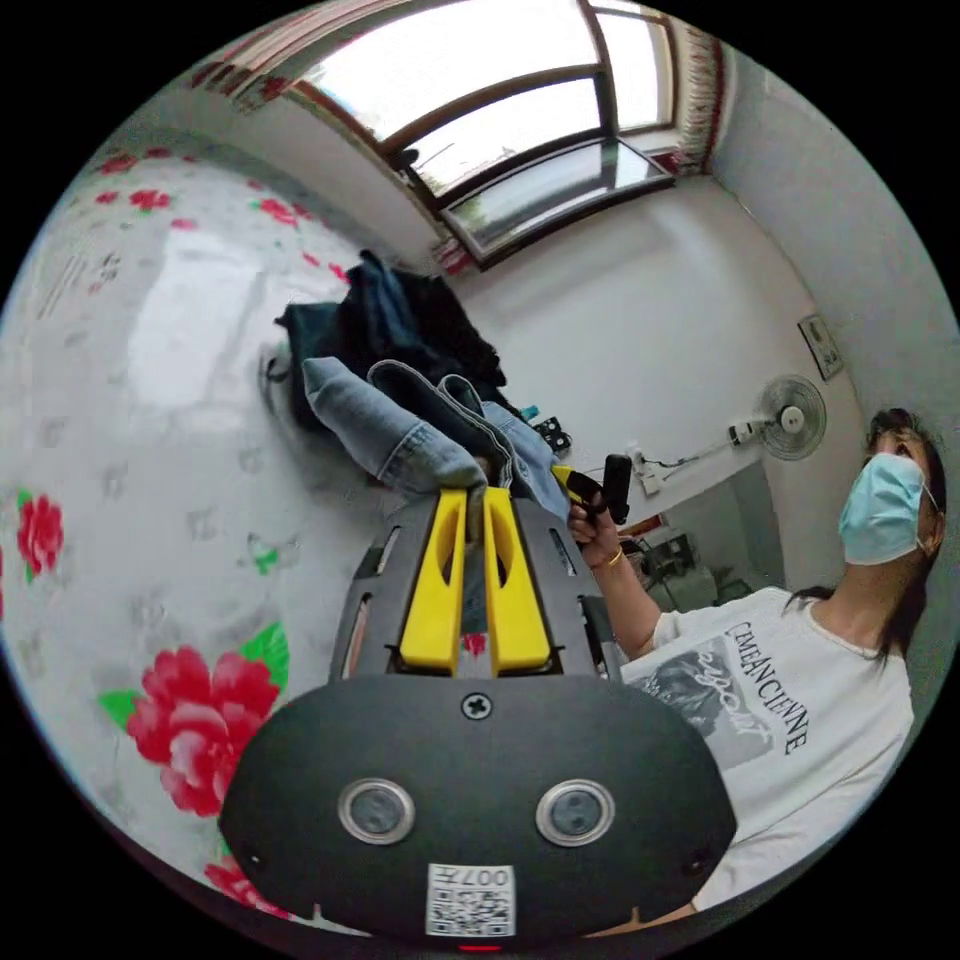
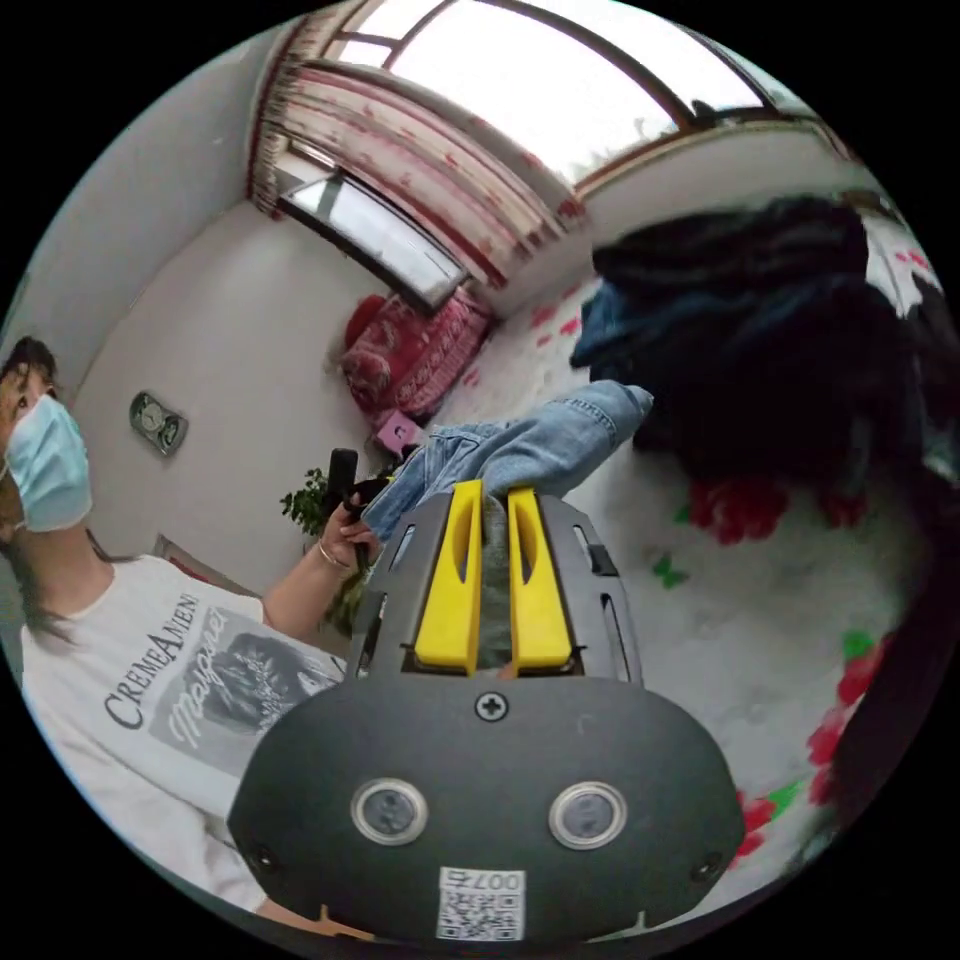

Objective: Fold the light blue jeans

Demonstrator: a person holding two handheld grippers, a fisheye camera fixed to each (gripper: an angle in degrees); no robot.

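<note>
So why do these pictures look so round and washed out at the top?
Left gripper view: fisheye bending, the window blown white, glare on the floral cloth. Right gripper view: same curve, bright window, the dark clothes nearly black; jeans in the tool stay sharp.

In the right gripper view, the right gripper [image 2: 495, 497], with two yellow plastic jaws on a dark grey body, has both jaws pressed together on a fold of the light blue denim jeans [image 2: 520, 452]. The jeans hang bunched just beyond the jaw tips, lifted above the white cloth with red flowers [image 2: 690, 640]. On that cloth, past the jeans, lies a heap of dark blue and black clothes [image 2: 770, 340]. Beside the jeans on the other side, a person's hand [image 2: 350, 535] grips a black handle [image 2: 341, 470]. The person in a white printed T-shirt [image 2: 170, 700] stands further that way, before a pale wall.
</note>
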